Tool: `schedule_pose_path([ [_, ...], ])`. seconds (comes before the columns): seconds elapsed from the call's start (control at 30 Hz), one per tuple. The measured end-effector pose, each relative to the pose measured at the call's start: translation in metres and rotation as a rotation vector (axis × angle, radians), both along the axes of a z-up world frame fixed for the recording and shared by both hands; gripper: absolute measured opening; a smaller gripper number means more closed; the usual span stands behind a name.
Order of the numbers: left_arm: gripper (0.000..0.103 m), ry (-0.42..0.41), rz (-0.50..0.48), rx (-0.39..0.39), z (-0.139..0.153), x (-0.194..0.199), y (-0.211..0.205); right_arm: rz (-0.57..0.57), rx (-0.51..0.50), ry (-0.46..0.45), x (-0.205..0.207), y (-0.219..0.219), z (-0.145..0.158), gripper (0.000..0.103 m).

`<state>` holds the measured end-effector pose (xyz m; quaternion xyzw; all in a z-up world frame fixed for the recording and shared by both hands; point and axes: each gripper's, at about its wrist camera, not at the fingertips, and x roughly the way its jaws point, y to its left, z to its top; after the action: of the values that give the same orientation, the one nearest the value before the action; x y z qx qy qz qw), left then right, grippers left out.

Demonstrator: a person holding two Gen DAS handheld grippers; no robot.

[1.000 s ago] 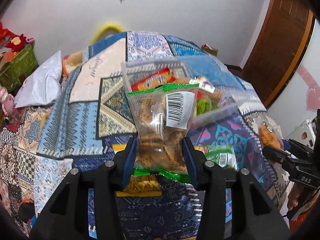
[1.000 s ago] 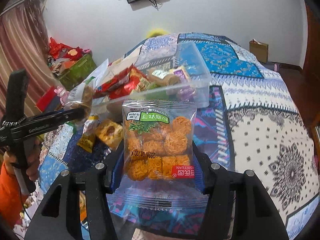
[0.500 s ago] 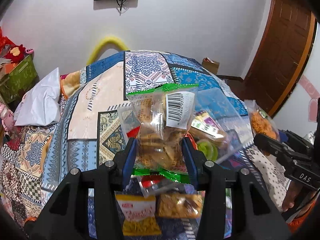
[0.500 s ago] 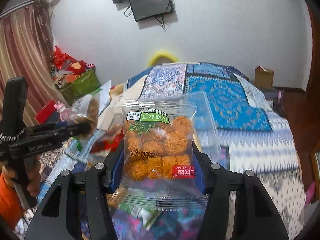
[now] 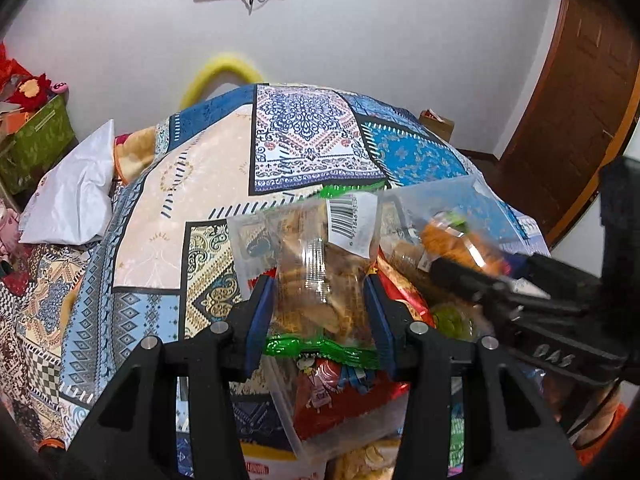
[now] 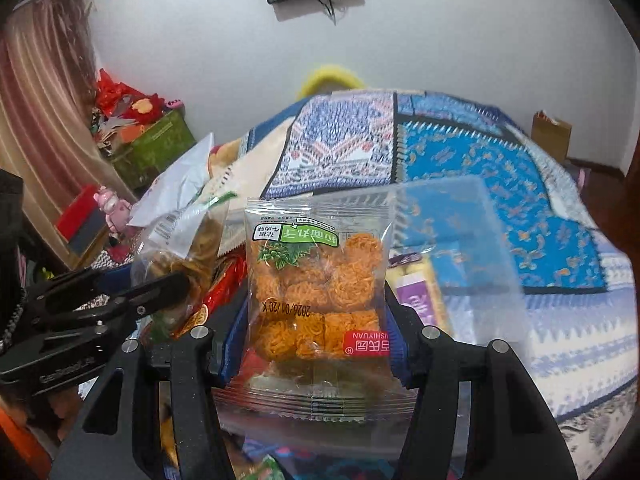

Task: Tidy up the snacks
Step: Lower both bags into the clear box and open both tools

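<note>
Left wrist view: left gripper pinches a clear biscuit packet above the plastic bin. Right gripper clamps a noodle-ball packet alongside, presumably both lined up for dropping in.

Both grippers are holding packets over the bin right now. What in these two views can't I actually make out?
- Clear bin floor, left wrist view: hidden by the biscuit packet in the left gripper and by piled snacks.
- Bin's far wall, right wrist view: motion-blurred.
- Noodle-ball packet in the right gripper: hides the bin contents behind it.
- Packets at the left view's bottom edge: cut off, unreadable.
</note>
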<state>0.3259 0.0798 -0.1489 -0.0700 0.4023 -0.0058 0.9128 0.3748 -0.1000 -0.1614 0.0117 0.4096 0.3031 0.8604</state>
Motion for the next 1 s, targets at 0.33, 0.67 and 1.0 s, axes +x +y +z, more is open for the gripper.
schedule_pose_path([
  [0.33,0.05,0.01,-0.011,0.027,0.007,0.004,-0.007,0.036,-0.088,-0.032,-0.01,0.013,-0.004,0.077],
  [0.67,0.054,-0.008,-0.024,-0.023,0.033,-0.024,-0.004,0.009,-0.074,-0.069,-0.031,-0.012,0.021,0.078],
  [1.0,0.058,0.027,-0.026,0.06,0.039,-0.075,-0.006,0.002,-0.102,-0.085,-0.079,-0.042,0.03,0.078],
])
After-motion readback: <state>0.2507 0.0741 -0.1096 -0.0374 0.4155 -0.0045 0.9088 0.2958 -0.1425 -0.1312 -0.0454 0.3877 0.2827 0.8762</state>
